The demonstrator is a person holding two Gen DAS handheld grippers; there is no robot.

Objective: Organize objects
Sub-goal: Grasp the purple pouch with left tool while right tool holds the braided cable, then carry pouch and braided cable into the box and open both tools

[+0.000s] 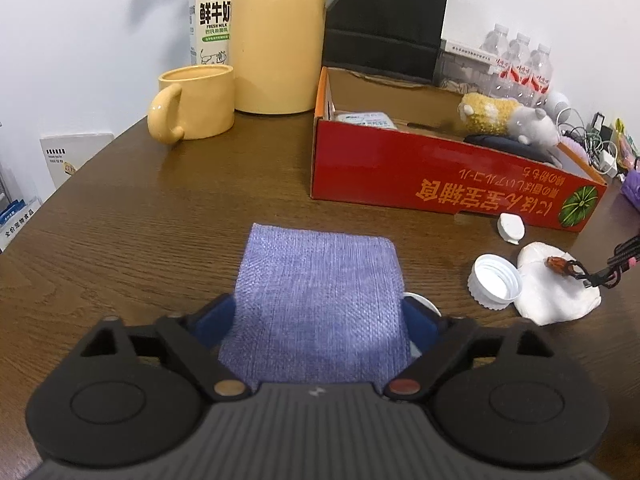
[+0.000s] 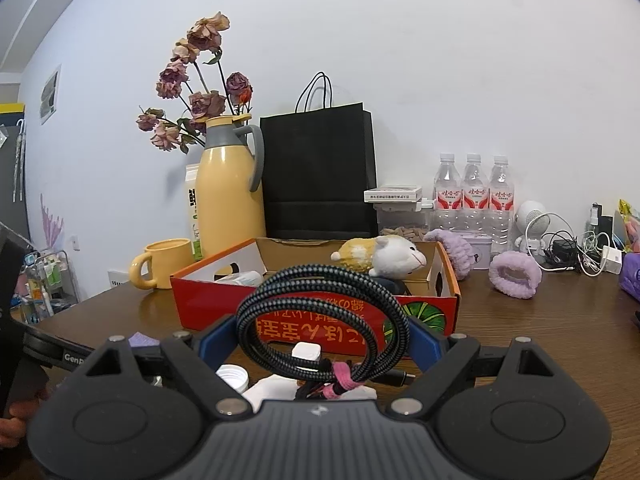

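Observation:
A purple woven pouch point(image 1: 316, 292) lies on the brown table point(image 1: 140, 208) and fills the gap of my left gripper point(image 1: 318, 308); both blue pads meet its sides. My right gripper point(image 2: 320, 336) is shut on a coiled black braided cable point(image 2: 320, 280) bound with a pink tie, held above the table in front of the red cardboard box point(image 2: 208, 308). The cable's end point(image 1: 600, 276) hangs over a white tissue point(image 1: 556, 304) in the left wrist view. The box point(image 1: 420, 172) holds a plush toy point(image 1: 508, 120) and a white packet point(image 1: 364, 118).
A white bottle cap point(image 1: 496, 280) and a small white lid point(image 1: 511, 227) lie near the tissue. A yellow mug point(image 1: 196, 104), yellow jug point(image 1: 276, 40) and milk carton point(image 1: 210, 16) stand at the back left. Water bottles point(image 2: 474, 196), purple bands point(image 2: 516, 274) and chargers point(image 2: 568, 248) crowd the back right.

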